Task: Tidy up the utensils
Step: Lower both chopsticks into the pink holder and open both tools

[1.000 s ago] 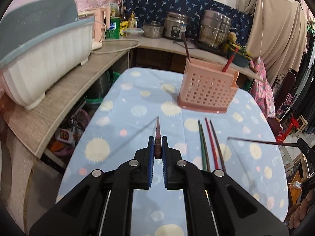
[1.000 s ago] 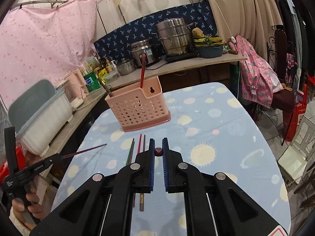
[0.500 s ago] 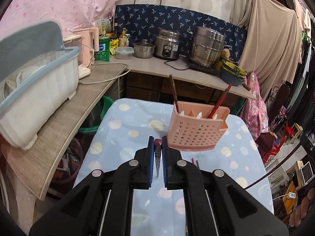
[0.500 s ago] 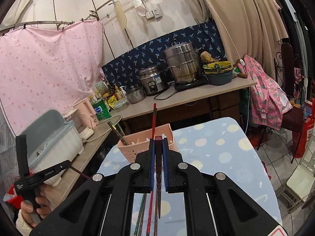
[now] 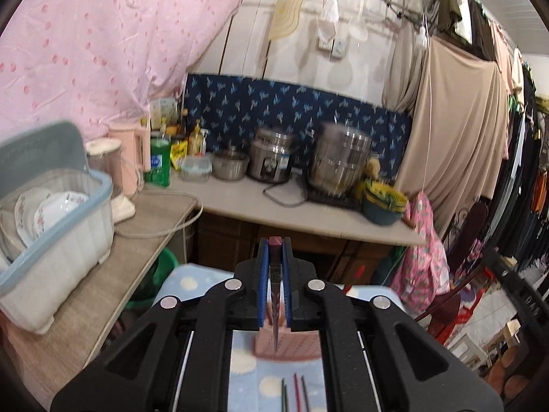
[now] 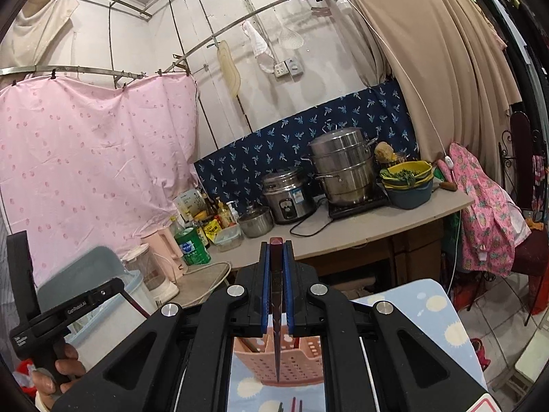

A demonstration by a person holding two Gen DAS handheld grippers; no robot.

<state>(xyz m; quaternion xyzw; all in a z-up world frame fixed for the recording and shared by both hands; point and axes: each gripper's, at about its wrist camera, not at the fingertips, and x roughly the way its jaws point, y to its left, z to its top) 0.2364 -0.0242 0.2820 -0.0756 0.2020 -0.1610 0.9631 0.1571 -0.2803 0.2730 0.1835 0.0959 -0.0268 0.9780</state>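
My left gripper (image 5: 274, 254) is shut on a dark red chopstick (image 5: 275, 312) that hangs tip down over the pink perforated utensil basket (image 5: 291, 345). My right gripper (image 6: 276, 257) is shut on another dark red chopstick (image 6: 276, 340), tip down above the same basket (image 6: 302, 364), which holds a brown and a red stick. Several chopsticks (image 5: 295, 393) lie on the blue dotted tablecloth (image 5: 247, 367) in front of the basket; they also show in the right wrist view (image 6: 291, 405). The left gripper (image 6: 109, 288) shows at the left of the right wrist view.
A counter (image 5: 308, 209) behind the table carries steel pots (image 5: 339, 161), a rice cooker (image 5: 271, 161), bottles and stacked bowls (image 5: 384, 202). A white dish bin with plates (image 5: 51, 237) and a pink kettle stand on the left shelf. Clothes hang at the right.
Both grippers have risen and tilted upward; each chopstick has swung from lying level to hanging tip down over the basket. The table now sits low in both views.
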